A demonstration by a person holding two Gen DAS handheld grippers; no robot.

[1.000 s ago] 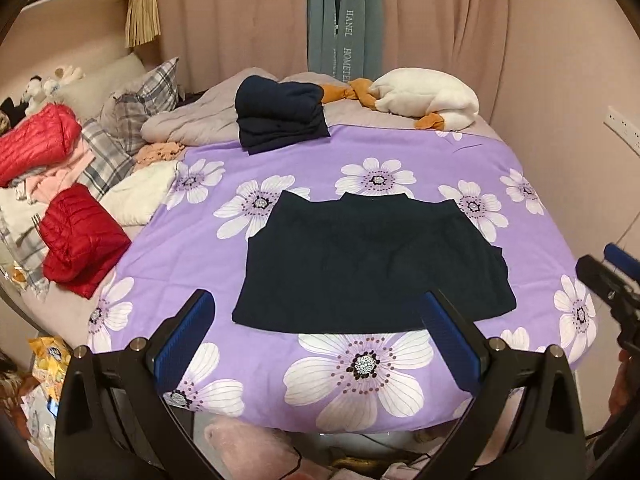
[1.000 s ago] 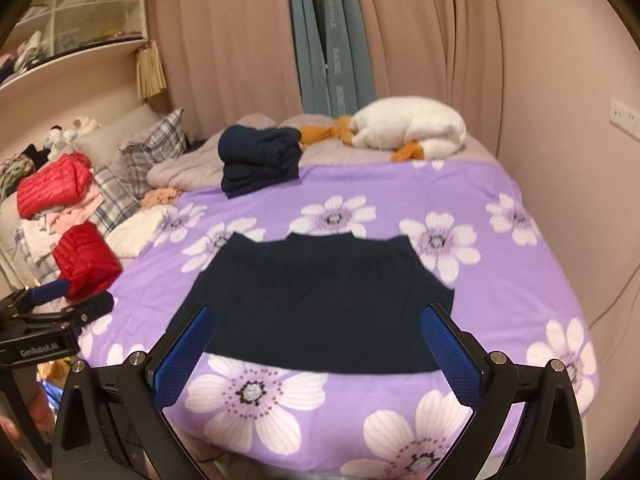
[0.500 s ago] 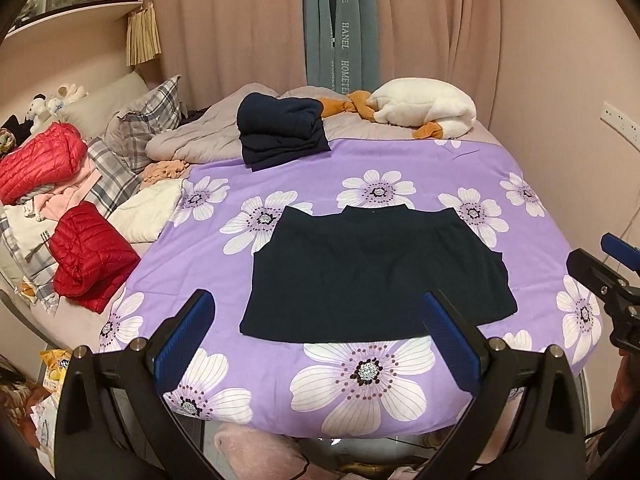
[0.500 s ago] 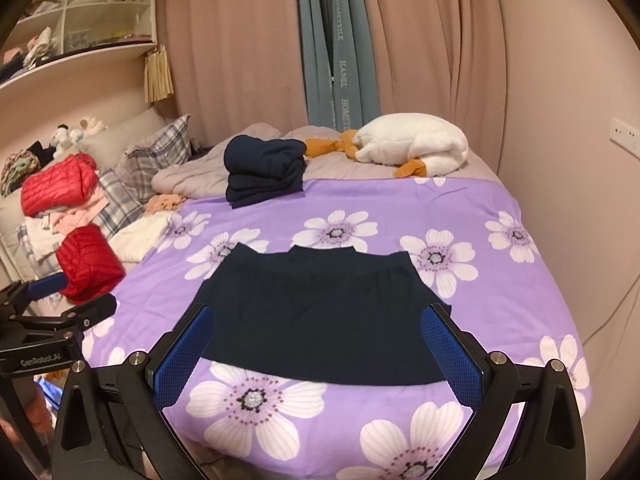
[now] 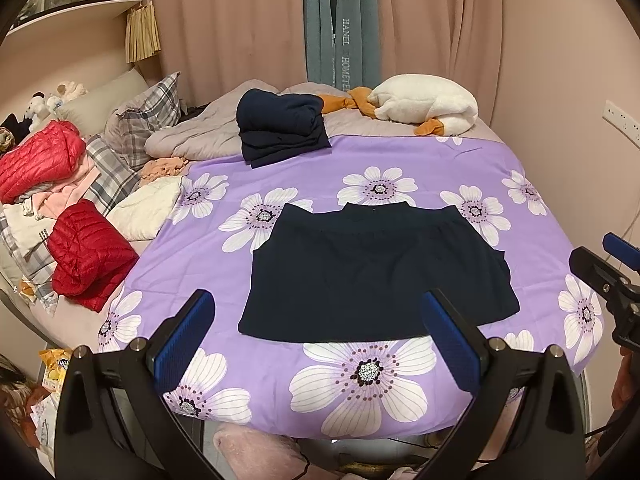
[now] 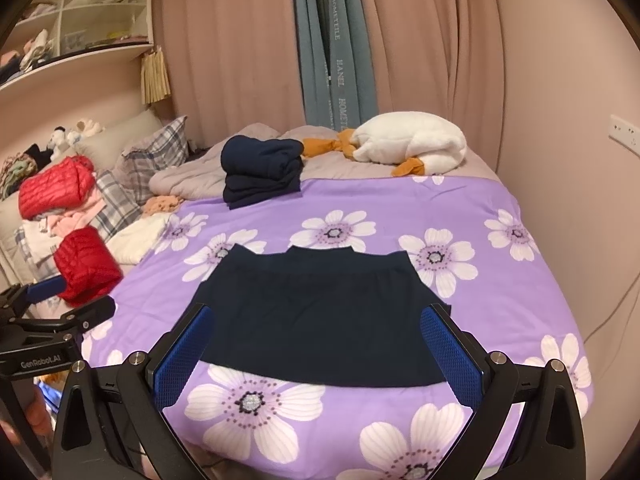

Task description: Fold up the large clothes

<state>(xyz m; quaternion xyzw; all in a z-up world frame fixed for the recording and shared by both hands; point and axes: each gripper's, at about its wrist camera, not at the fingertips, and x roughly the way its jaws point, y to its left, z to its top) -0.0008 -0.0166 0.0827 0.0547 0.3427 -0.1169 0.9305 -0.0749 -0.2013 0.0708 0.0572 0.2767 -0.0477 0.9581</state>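
Purple floral bedspread, dark garment flat, both grippers agape

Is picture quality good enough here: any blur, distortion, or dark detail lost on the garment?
Left wrist view: sharp, warm indoor light, strong fisheye bend with black corners; the dark garment reads as near-flat black, folds barely visible. Right wrist view: slightly softer, same curvature; the purple floral cover is evenly lit, no glare.

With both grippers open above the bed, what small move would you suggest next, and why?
Probably lower the left gripper and right gripper to the dark garment's near hem: it lies spread flat on the purple floral sheet, ungripped.
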